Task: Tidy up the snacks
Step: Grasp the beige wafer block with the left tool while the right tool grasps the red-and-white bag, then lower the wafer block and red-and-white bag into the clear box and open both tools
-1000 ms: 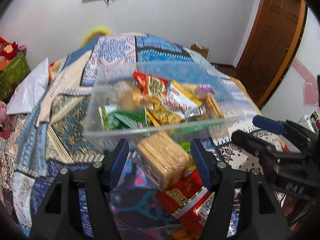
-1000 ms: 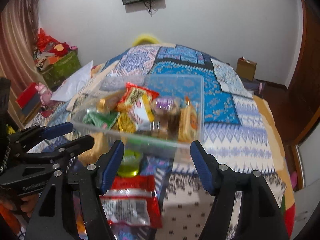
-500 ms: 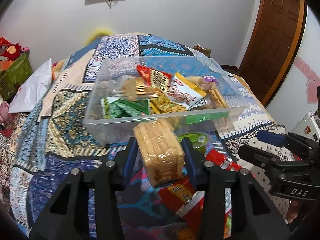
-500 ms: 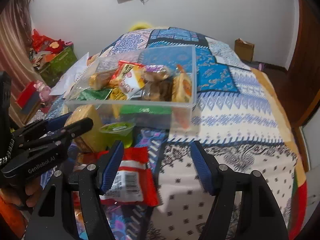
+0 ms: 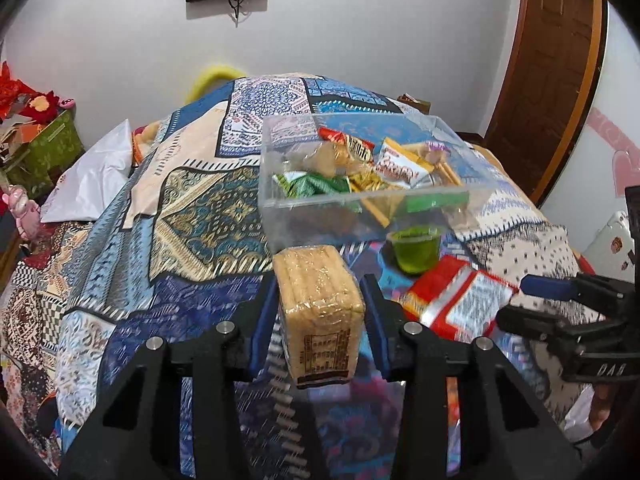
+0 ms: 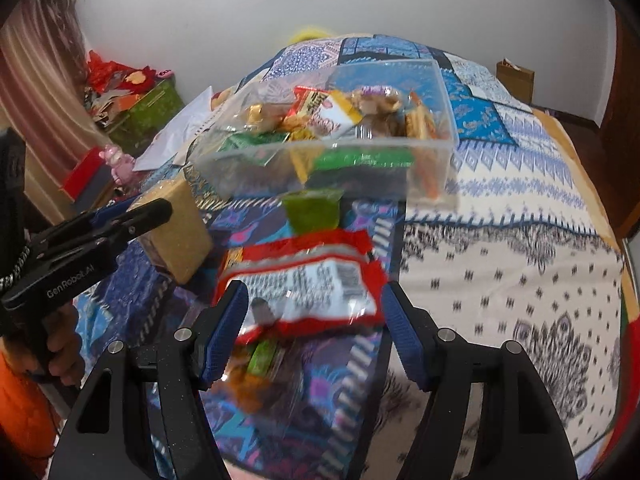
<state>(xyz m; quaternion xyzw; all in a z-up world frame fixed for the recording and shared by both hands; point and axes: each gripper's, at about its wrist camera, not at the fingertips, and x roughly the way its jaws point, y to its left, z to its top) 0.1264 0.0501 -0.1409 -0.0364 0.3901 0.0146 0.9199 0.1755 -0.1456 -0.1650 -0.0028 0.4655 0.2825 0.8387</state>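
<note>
A clear-wrapped pack of tan biscuits [image 5: 320,312] is clamped between the blue pads of the left gripper [image 5: 320,320], held above a patterned bedspread [image 5: 192,216]. Just beyond it sits a clear plastic bin [image 5: 360,216] filled with snack packets. Beside the bin stands a green jelly cup [image 5: 416,250]. The right gripper [image 6: 314,326] is spread wide around a red and white snack bag [image 6: 316,280], not touching it.

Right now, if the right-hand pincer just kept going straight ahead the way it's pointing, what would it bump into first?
Most likely the red snack packet, which lies between the open right gripper fingers. Beyond it stand the green jelly cup and the clear bin. Depth is uncertain.
</note>
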